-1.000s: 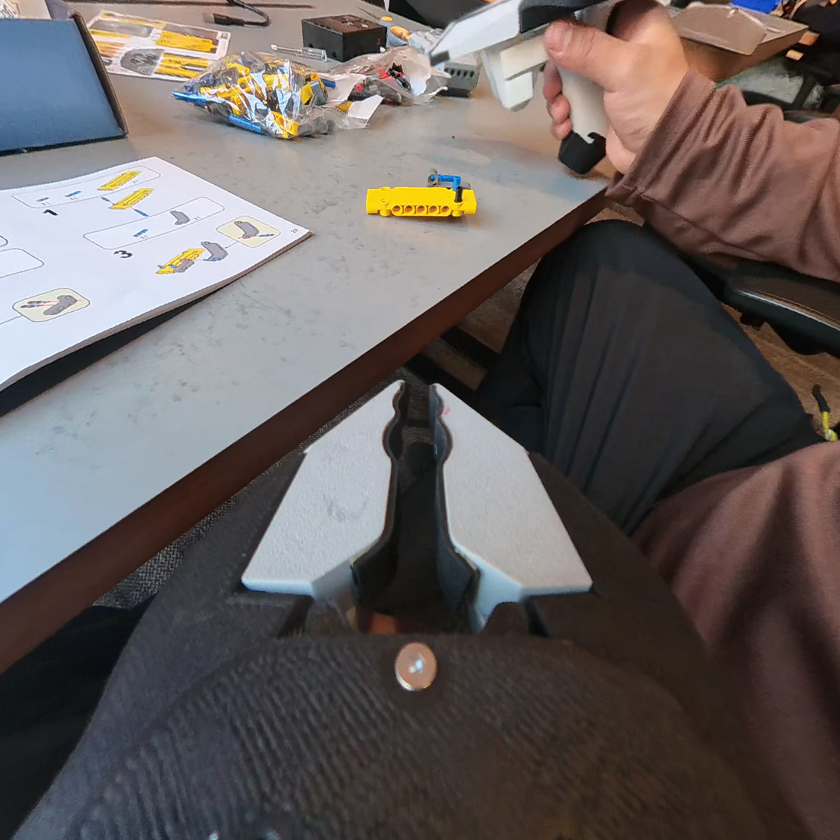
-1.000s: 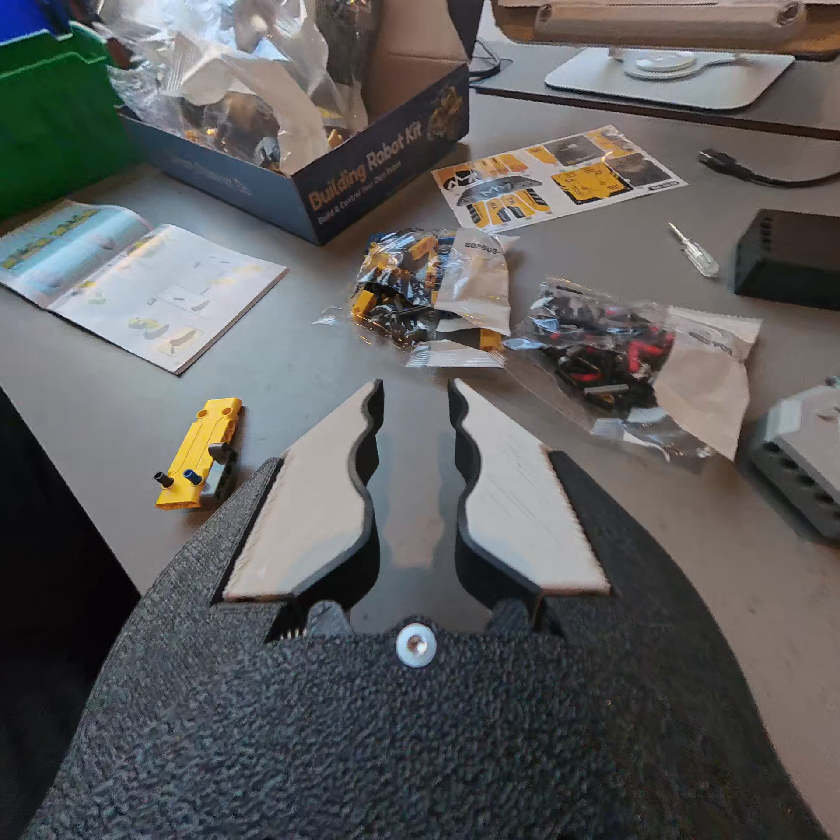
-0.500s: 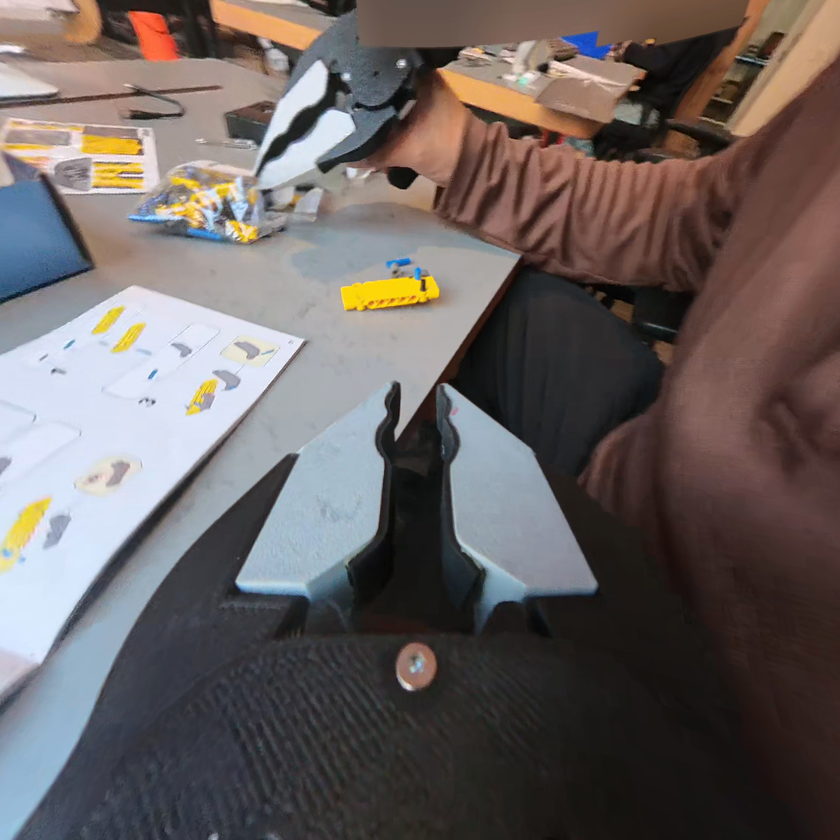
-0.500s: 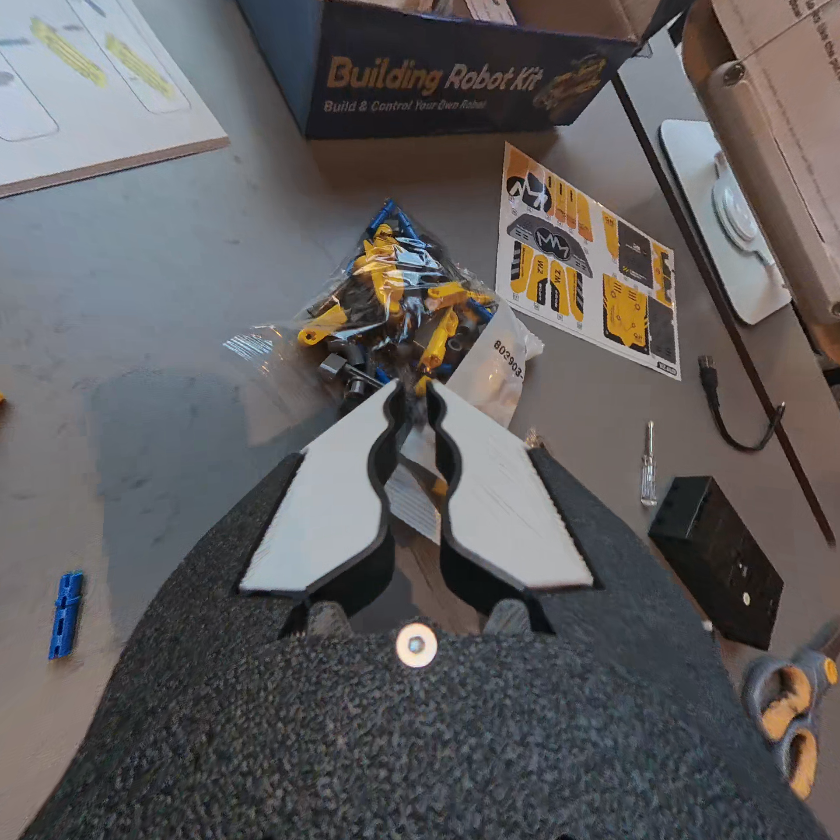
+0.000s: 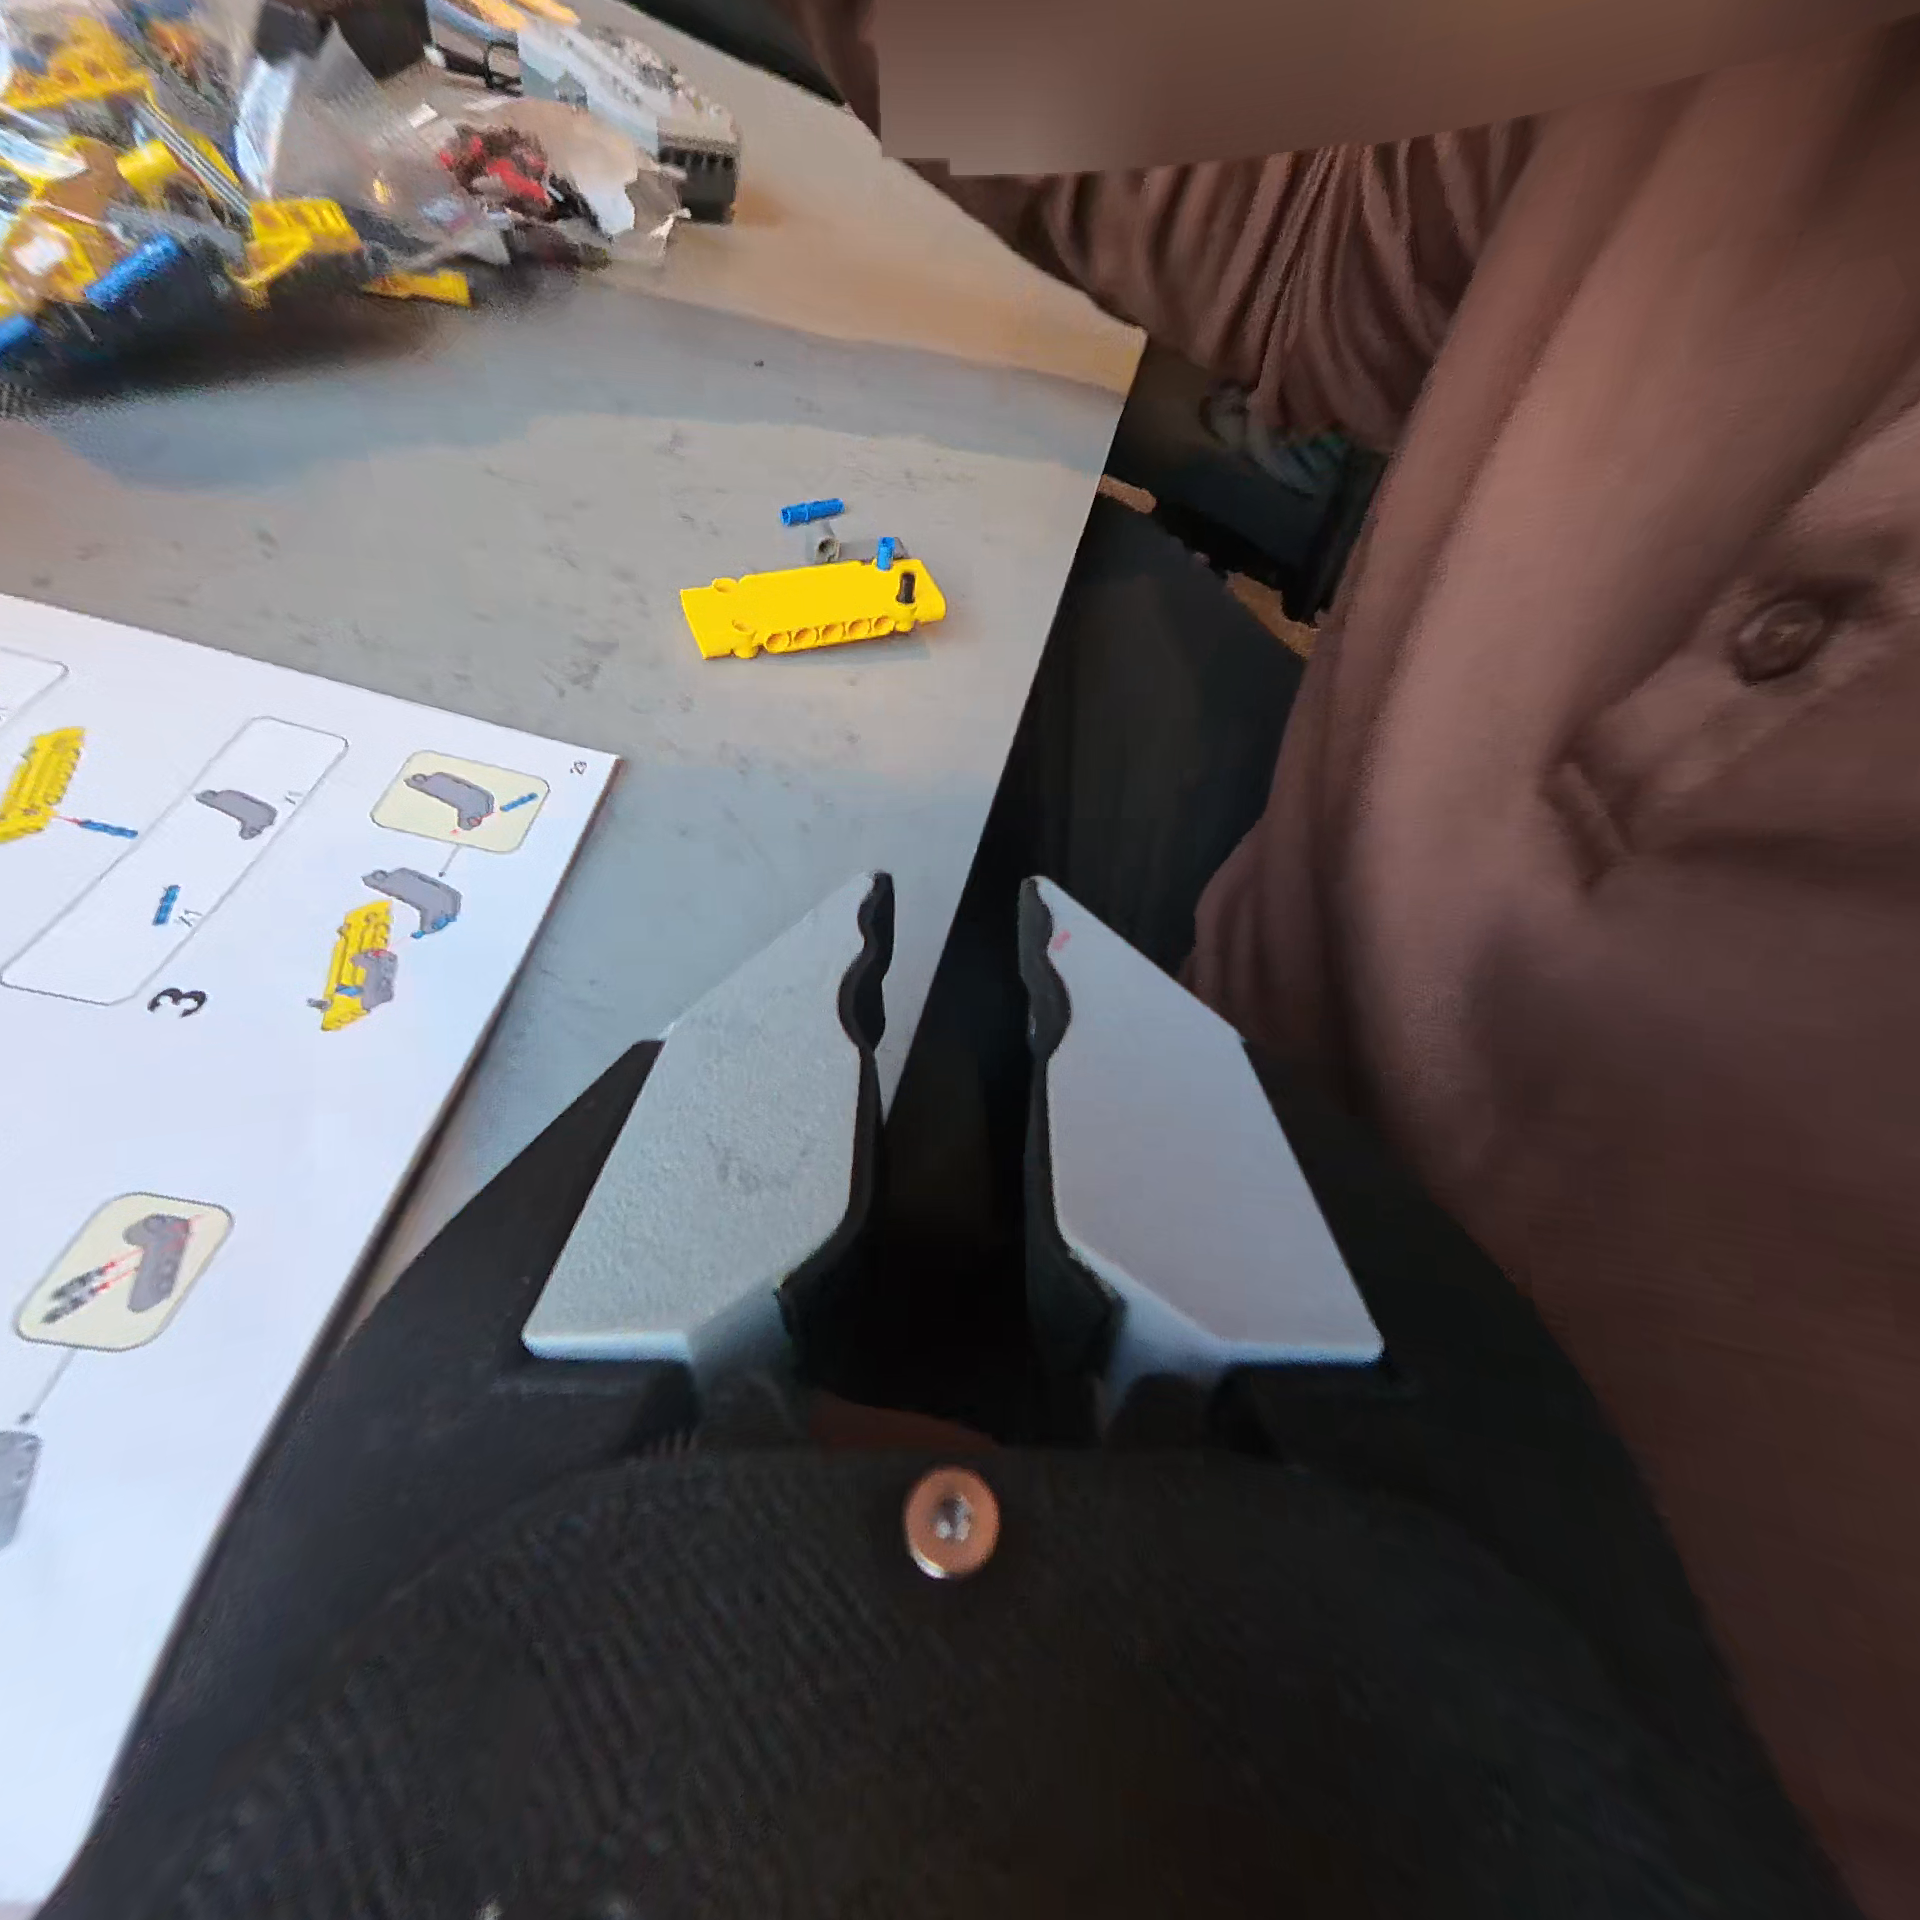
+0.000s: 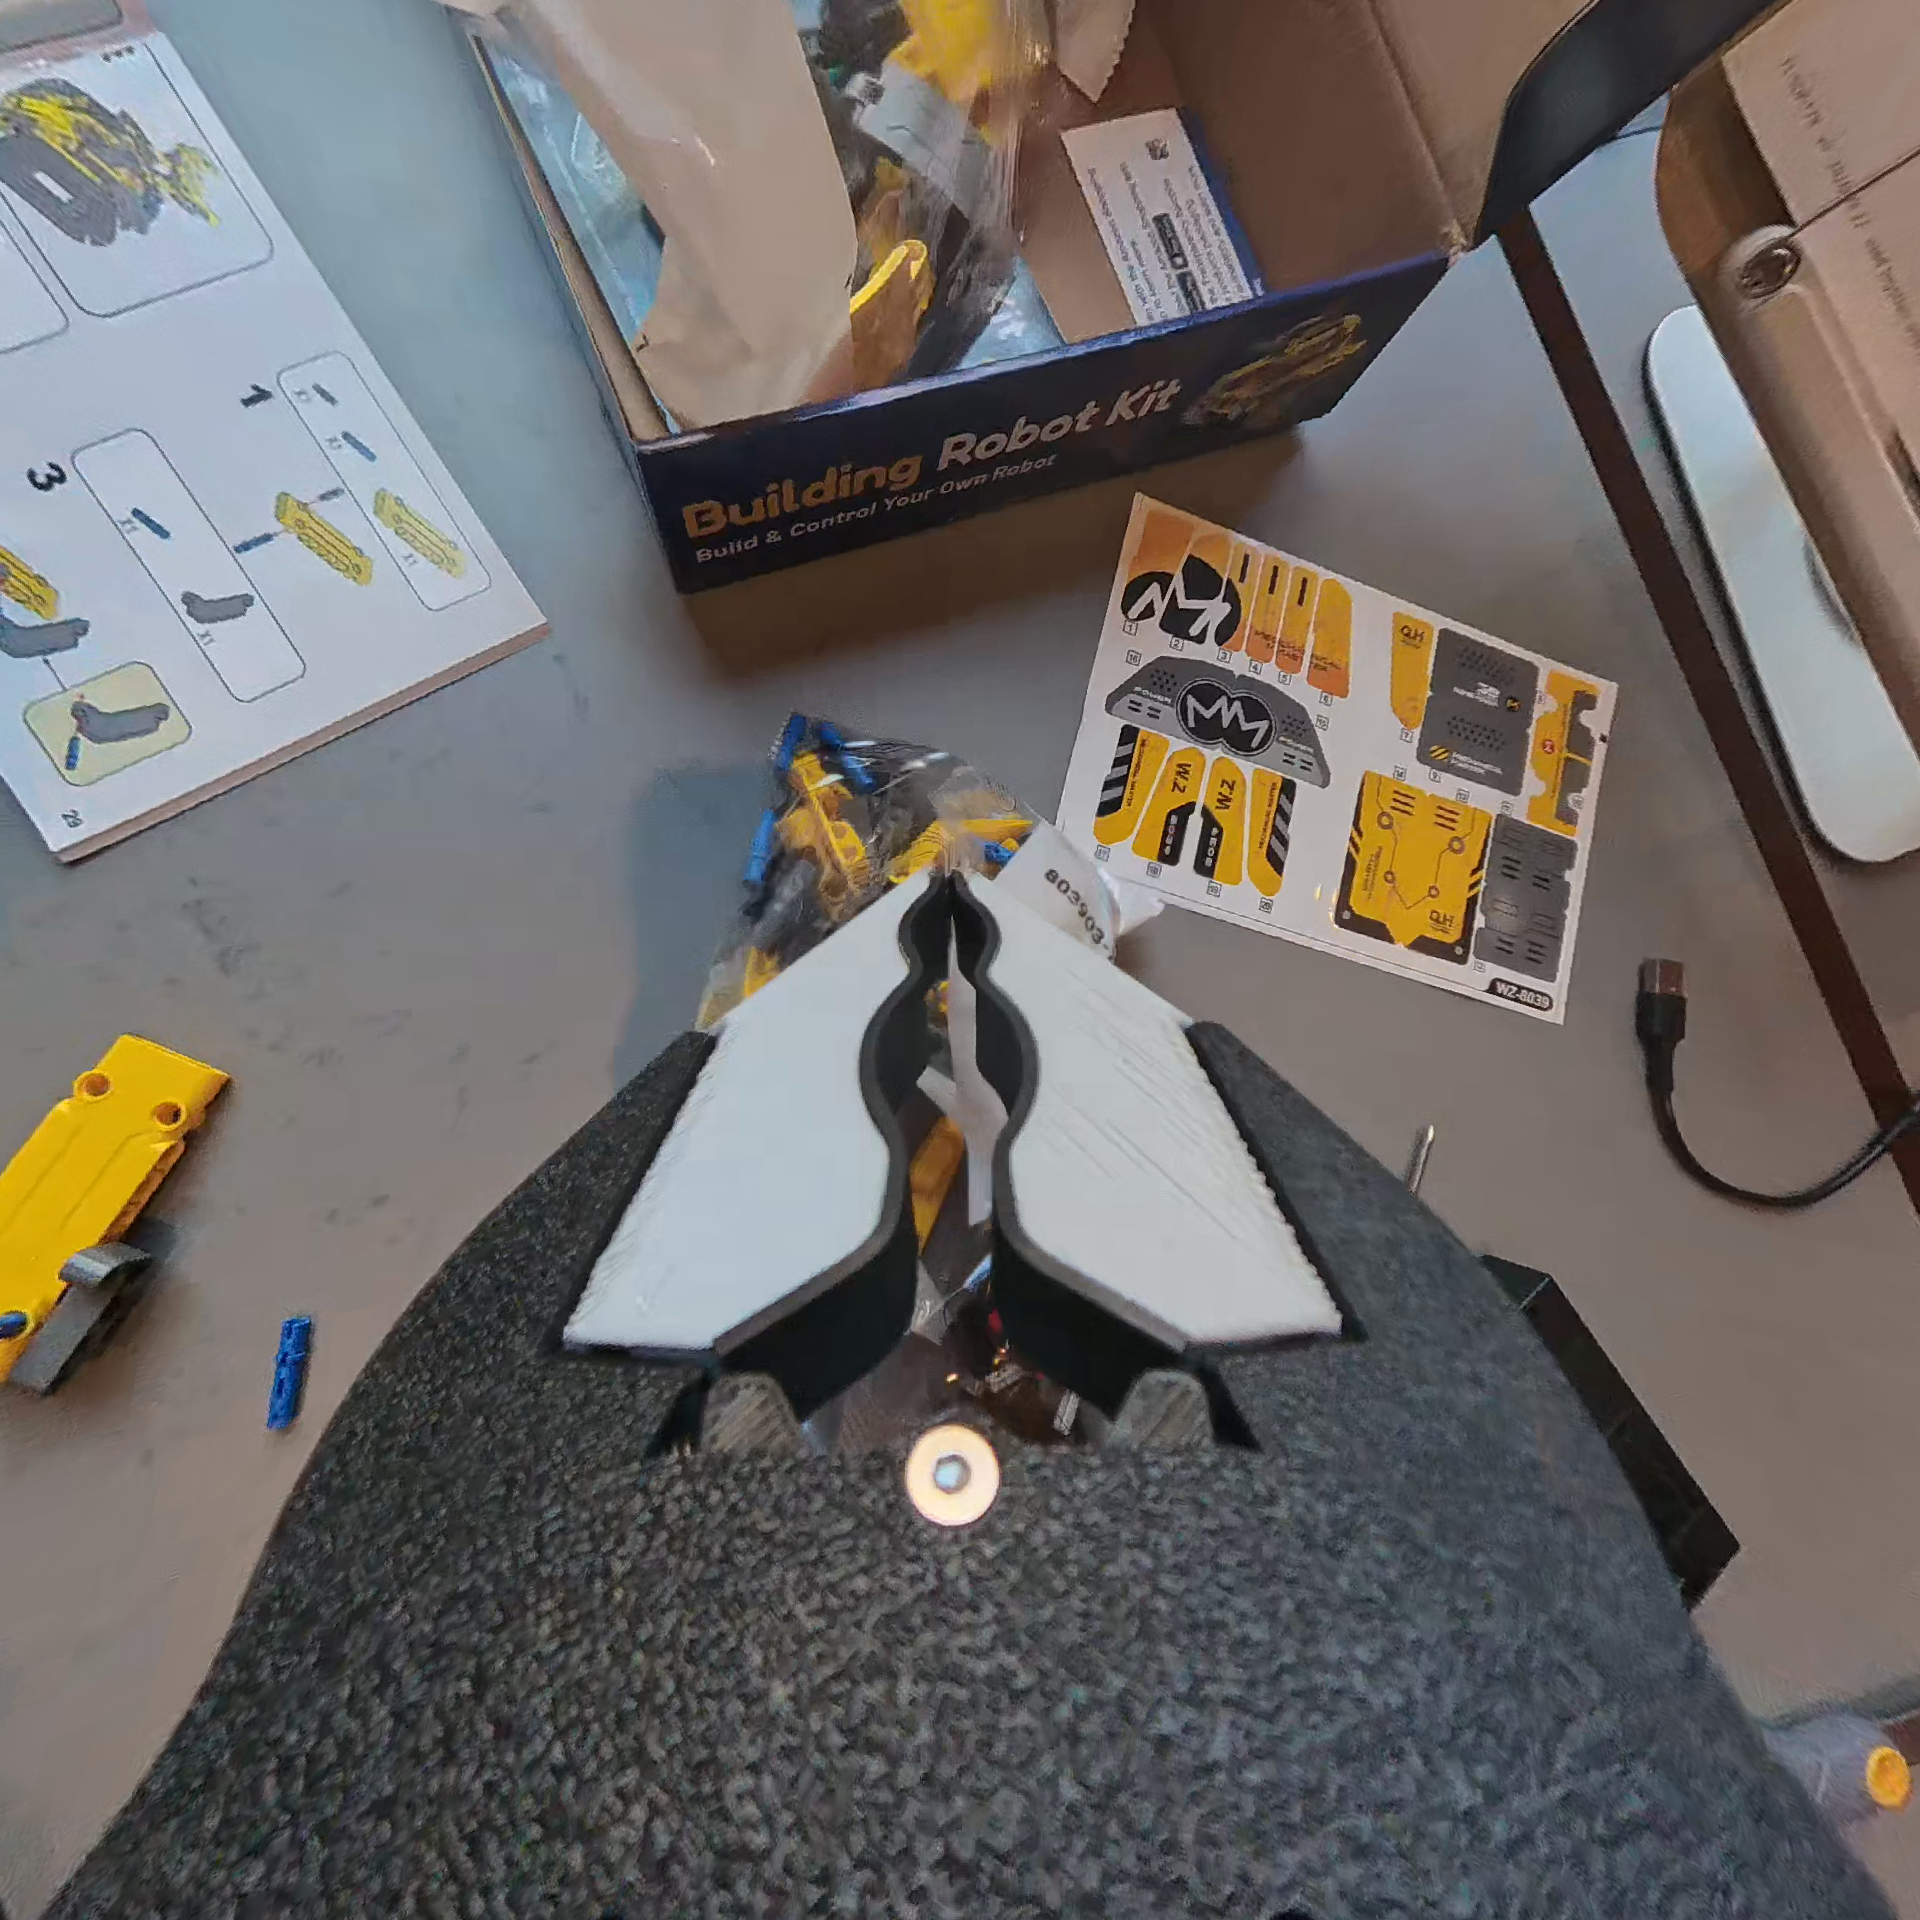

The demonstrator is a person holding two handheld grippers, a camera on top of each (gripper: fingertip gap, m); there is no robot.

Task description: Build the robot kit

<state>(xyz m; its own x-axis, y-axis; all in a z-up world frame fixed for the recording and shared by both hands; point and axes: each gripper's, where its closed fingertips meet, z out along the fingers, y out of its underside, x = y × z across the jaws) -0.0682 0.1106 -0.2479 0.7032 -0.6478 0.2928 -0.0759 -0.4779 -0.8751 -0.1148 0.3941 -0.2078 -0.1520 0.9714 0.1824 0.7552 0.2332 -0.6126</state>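
Clear bag of yellow and blue parts (image 6: 831, 821) lying on the grey worktop (image 6: 468, 935), between the open kit box (image 6: 987, 488) and the camera, just beside the sticker sheet (image 6: 1340, 769). Right tongs (image 6: 951, 883) pressed together at the tips, apparently pinching the bag's loose film and a white label strip, not the hard pieces inside. Thin, slippery plastic, so probably a weak hold with the heavy end sagging.

Left tongs (image 5: 951, 894) spread and holding nothing, hovering over the worktop's near edge, beside the instruction booklet (image 5: 208, 987). Farther out, a yellow beam assembly (image 5: 810, 613) with a loose blue pin (image 5: 812, 511) just behind it. Second bag of red and black parts (image 5: 520, 177) at the far side. Black cable (image 6: 1662, 987) well apart, to the right.
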